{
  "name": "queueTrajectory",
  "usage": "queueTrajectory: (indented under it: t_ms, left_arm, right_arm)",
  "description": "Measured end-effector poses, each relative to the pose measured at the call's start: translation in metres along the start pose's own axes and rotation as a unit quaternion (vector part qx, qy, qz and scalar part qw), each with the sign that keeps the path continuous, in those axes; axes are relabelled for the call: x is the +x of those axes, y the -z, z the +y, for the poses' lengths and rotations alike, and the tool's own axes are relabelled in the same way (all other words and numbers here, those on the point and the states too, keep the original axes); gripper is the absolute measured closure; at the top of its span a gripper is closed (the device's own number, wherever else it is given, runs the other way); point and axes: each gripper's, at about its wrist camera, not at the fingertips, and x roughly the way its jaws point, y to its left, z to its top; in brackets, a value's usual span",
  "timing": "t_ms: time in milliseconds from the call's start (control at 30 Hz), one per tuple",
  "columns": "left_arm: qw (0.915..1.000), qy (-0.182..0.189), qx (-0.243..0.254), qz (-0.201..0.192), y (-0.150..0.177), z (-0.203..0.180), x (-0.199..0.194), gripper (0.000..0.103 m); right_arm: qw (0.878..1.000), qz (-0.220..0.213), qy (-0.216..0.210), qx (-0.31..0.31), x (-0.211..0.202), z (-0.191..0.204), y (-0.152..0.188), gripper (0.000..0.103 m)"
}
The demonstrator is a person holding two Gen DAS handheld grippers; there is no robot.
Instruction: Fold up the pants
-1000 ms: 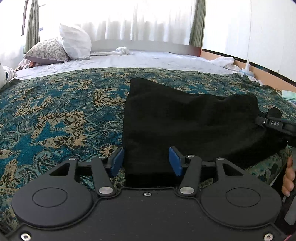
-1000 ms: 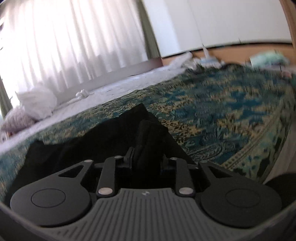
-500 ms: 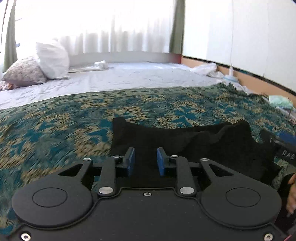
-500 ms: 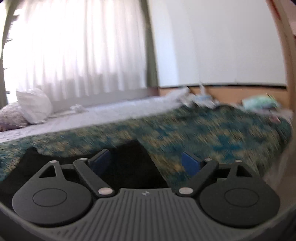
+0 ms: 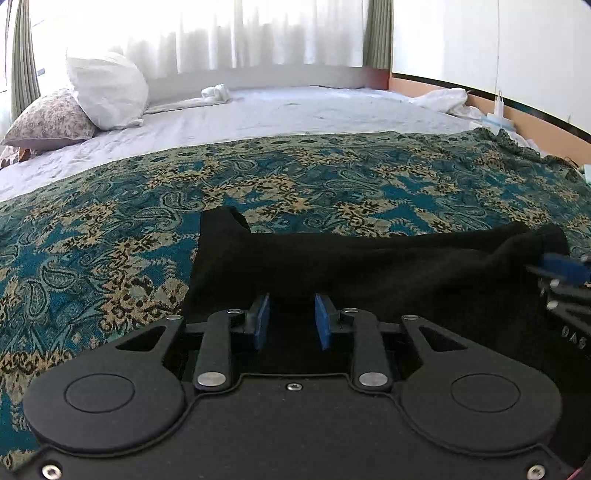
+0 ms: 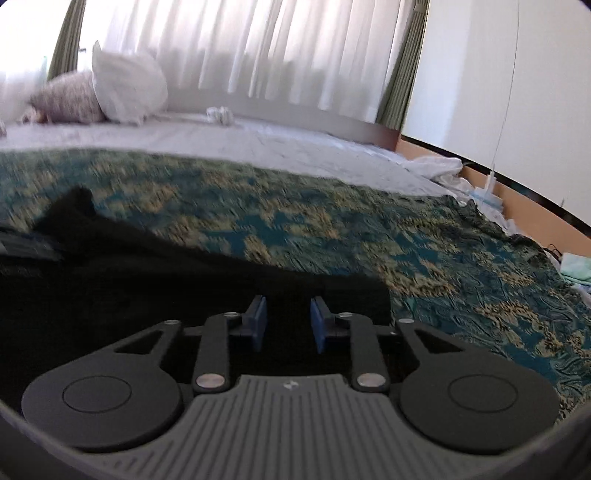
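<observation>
Black pants (image 5: 369,269) lie folded into a wide dark band on the teal and gold patterned bedspread (image 5: 110,240), directly ahead of and beneath both sets of fingers. Left gripper (image 5: 291,317): blue pads stand a narrow gap apart, jaws parted, with the black cloth showing in the gap and below it; no pinch can be made out, the pads look clear of the fabric. The folded left edge of the pants sits just left of the left finger, with a small upturned corner of cloth farther ahead and to the left. Off to the right of these fingers, at the far right end of the band, the right gripper's blue tip (image 5: 563,267) sits against the cloth. Right gripper (image 6: 287,316): its jaws have just been closing from a wide spread and now stand a narrow gap apart, black fabric between and under the pads, no visible press on it. The right edge of the pants ends just right of the right finger, and the bedspread runs on from there. This view is blurred. Far ahead of both fingers: a pale sheet (image 5: 277,114), a white pillow (image 5: 107,90) beside a floral pillow (image 5: 51,120), and sheer curtains (image 5: 221,33) across a bright window.
</observation>
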Motion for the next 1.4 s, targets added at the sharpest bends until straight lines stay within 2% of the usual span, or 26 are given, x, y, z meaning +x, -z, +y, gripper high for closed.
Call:
queueTrajectory:
  t_ms: [300,467,600,667,733,767,833,900,933,1000,1033,1100,1200,1300,1367,1400]
  left_arm:
    - [0.9999,0.006,-0.006,-0.006,0.004,0.003,0.001,0.077]
    - [0.9999,0.005,-0.008,-0.013,0.007,0.003,0.001,0.076]
    - [0.9997,-0.004,-0.004,-0.022,0.009,0.000,0.000,0.073]
    - [0.9996,-0.007,-0.011,-0.024,0.007,0.002,-0.004,0.062]
    - [0.9992,-0.003,-0.025,-0.031,0.004,0.008,-0.015,0.034]
    - [0.9987,0.003,-0.028,-0.043,0.003,0.012,-0.022,0.029]
    - [0.9968,0.015,-0.028,-0.073,0.000,0.021,-0.038,0.010]
    - [0.9960,0.018,-0.029,-0.082,-0.005,0.031,-0.045,0.001]
    - [0.9963,0.020,-0.030,-0.077,-0.009,0.036,-0.044,0.001]
    - [0.9974,0.029,-0.039,-0.053,-0.016,0.047,-0.035,0.001]
    - [0.9976,0.032,-0.047,-0.038,-0.019,0.052,-0.029,0.001]
    - [0.9965,0.035,-0.075,-0.011,-0.021,0.064,-0.016,0.001]
    - [0.9915,0.053,-0.118,0.018,-0.019,0.079,0.000,0.001]
    - [0.9857,0.076,-0.143,0.048,-0.019,0.088,0.014,0.001]
    - [0.9852,0.083,-0.141,0.051,-0.018,0.090,0.021,0.001]
    - [0.9861,0.086,-0.134,0.049,-0.018,0.090,0.023,0.001]
  right_arm:
    - [1.000,-0.002,-0.004,0.006,0.005,-0.003,0.008,0.062]
    - [1.000,-0.007,0.008,-0.011,0.005,0.002,0.009,0.061]
    - [0.999,-0.017,0.012,-0.026,0.003,0.006,0.011,0.057]
    - [0.999,-0.026,-0.013,-0.018,-0.005,0.000,0.009,0.048]
    - [0.997,-0.036,-0.068,0.009,-0.018,-0.014,0.005,0.021]
    - [0.995,-0.042,-0.083,0.025,-0.025,-0.021,0.004,0.017]
    - [0.992,-0.059,-0.097,0.054,-0.036,-0.039,-0.001,0.013]
    - [0.989,-0.074,-0.094,0.085,-0.041,-0.060,-0.007,0.008]
    - [0.987,-0.082,-0.088,0.102,-0.041,-0.072,-0.010,0.000]
    - [0.985,-0.088,-0.075,0.124,-0.033,-0.091,-0.013,0.000]
    - [0.985,-0.085,-0.072,0.130,-0.027,-0.098,-0.014,0.000]
    - [0.985,-0.068,-0.092,0.131,-0.009,-0.110,-0.013,0.000]
    - [0.982,-0.008,-0.131,0.136,0.022,-0.121,-0.010,0.000]
    - [0.969,0.038,-0.181,0.161,0.043,-0.130,-0.005,0.000]
    - [0.958,0.069,-0.220,0.174,0.055,-0.134,0.000,0.000]
    - [0.957,0.068,-0.225,0.170,0.059,-0.135,0.003,0.000]
